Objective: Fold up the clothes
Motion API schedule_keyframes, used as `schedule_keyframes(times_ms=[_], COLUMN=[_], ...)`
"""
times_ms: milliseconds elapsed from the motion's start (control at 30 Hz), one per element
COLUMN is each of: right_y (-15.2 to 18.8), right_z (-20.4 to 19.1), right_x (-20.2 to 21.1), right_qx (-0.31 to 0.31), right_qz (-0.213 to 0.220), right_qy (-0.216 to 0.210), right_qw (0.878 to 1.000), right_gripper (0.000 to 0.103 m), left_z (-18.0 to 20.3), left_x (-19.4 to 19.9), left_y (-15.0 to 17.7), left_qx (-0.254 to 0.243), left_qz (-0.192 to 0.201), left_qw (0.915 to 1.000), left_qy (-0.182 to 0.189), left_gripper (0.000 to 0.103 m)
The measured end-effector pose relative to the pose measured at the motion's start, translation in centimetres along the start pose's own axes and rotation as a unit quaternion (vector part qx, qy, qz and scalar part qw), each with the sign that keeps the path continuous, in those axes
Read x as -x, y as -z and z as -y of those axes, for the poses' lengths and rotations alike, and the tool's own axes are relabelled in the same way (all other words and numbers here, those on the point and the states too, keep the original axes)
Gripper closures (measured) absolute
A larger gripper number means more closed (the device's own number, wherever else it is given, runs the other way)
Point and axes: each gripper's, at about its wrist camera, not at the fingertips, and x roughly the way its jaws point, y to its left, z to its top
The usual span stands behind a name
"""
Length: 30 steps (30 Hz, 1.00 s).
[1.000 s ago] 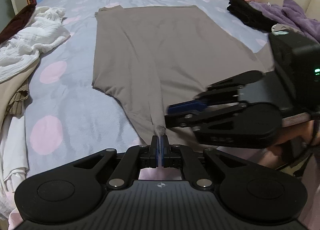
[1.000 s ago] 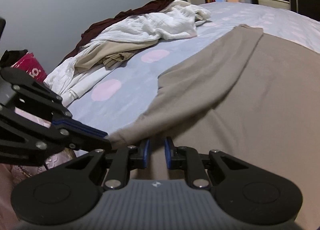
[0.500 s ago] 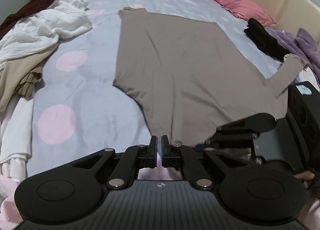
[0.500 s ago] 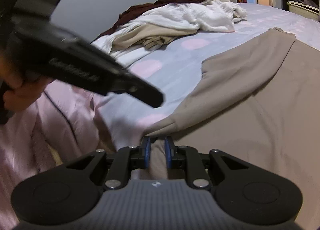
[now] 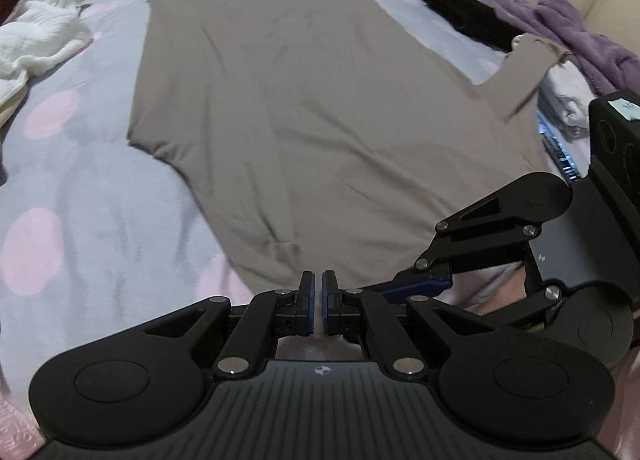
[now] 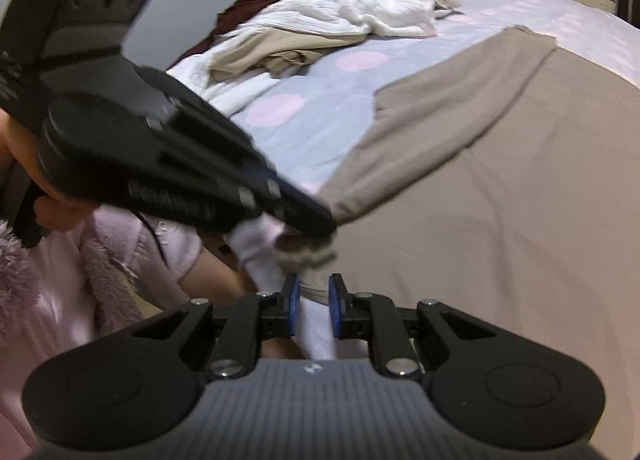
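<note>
**Two tools poised at the near edge of a taupe top on the bed**

Two hand-held tools are seen at the near edge of a taupe top (image 5: 304,108), which is spread flat on the dotted bedsheet (image 5: 80,200) with one sleeve folded in over its left side and the other sleeve (image 5: 524,60) stretched out to the right. The left tool (image 5: 318,296) is shown nearly pressed together, a thin slit left between its pads, with no cloth seen between them. The right tool (image 6: 314,302) is held slightly spread, a bunched bit of the top's edge lying just ahead of its pads; whether any cloth is pinched cannot be told. A heap of other laundry (image 6: 340,20) is piled well apart.

Should only a single layer be caught at this bunched edge, the fabric could be dragged askew and the flat lie wrinkled. With the tools so close, a collision is also judged possible.
</note>
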Motion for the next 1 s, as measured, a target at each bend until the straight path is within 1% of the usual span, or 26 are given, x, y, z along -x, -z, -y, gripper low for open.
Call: schedule_keyframes(times_ms=[67, 133, 167, 233, 333, 467, 567, 700, 800, 900, 1000], right_y=[-0.1, -0.1, -0.2, -0.3, -0.4, -0.5, -0.6, -0.5, 0.1, 1.0, 2.2], right_z=[0.4, 0.8, 0.9, 1.6, 2.9, 4.6, 6.3, 9.7, 12.5, 15.9, 19.0], right_x=[0.2, 0.6, 0.8, 1.5, 2.7, 4.4, 6.1, 10.1, 13.8, 17.8, 21.6], right_qx=[-0.010, -0.018, -0.022, -0.033, -0.054, -0.082, -0.109, -0.143, -0.153, -0.173, -0.195], right_qz=[0.002, 0.006, 0.008, 0.012, 0.017, 0.025, 0.031, 0.043, 0.053, 0.059, 0.069], right_qy=[0.006, 0.012, 0.015, 0.027, 0.050, 0.080, 0.104, 0.146, 0.191, 0.242, 0.289], right_qw=[1.000, 1.000, 1.000, 0.999, 0.997, 0.993, 0.988, 0.978, 0.968, 0.953, 0.935], right_gripper=[0.085, 0.085, 0.085, 0.085, 0.085, 0.084, 0.084, 0.084, 0.084, 0.084, 0.084], left_z=[0.0, -0.5, -0.8, -1.0, -0.6, -0.9, -0.9, -0.7, -0.3, 0.3, 0.9], left_x=[0.5, 0.6, 0.4, -0.5, -2.1, -1.9, -1.3, -1.0, -1.1, -1.5, -2.3], left_y=[-0.3, -1.1, -1.4, -1.8, -1.9, -2.2, -3.0, -4.9, -6.6, -8.0, -9.1], left_qx=[0.003, 0.022, 0.031, 0.032, 0.016, 0.031, 0.040, 0.058, 0.052, 0.042, 0.041], left_qz=[0.022, 0.032, 0.030, 0.021, -0.006, -0.002, 0.008, 0.020, 0.028, 0.032, 0.030], left_qw=[0.9997, 0.9992, 0.9989, 0.9991, 0.9997, 0.9993, 0.9986, 0.9977, 0.9980, 0.9983, 0.9983], left_qy=[-0.005, -0.012, -0.016, -0.020, -0.017, -0.022, -0.034, -0.028, -0.025, -0.025, -0.027], left_gripper=[0.103, 0.103, 0.103, 0.103, 0.103, 0.103, 0.102, 0.102, 0.102, 0.102, 0.102])
